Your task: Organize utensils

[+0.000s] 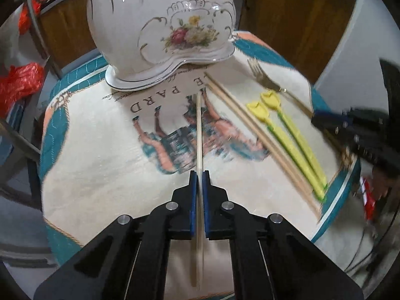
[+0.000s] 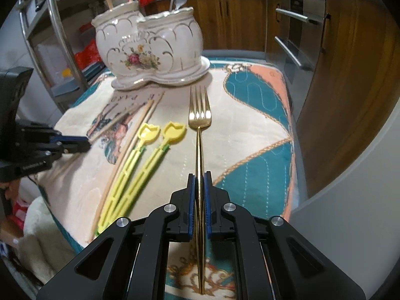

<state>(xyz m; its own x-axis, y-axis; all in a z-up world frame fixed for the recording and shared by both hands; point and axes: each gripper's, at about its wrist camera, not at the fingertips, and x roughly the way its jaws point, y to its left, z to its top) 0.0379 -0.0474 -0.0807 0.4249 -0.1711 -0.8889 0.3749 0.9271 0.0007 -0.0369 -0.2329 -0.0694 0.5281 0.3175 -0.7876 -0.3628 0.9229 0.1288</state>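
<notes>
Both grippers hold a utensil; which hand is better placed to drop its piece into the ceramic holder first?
Probably left. Left gripper grips a chopstick whose tip points at the holder, which looms close. Right gripper grips the fork, farther from it.

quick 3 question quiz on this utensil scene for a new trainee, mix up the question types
1. True or false: the left gripper is shut on a single wooden chopstick.
2. What does the right gripper hold? A) a yellow tulip-shaped utensil B) the gold fork C) nothing
3. How many yellow tulip-shaped utensils lie on the cloth between the loose chopsticks and the fork?

Key: 1 true. 2 B, its handle clamped between the pads, tines pointing toward the ceramic holder. 3 two, side by side.
</notes>
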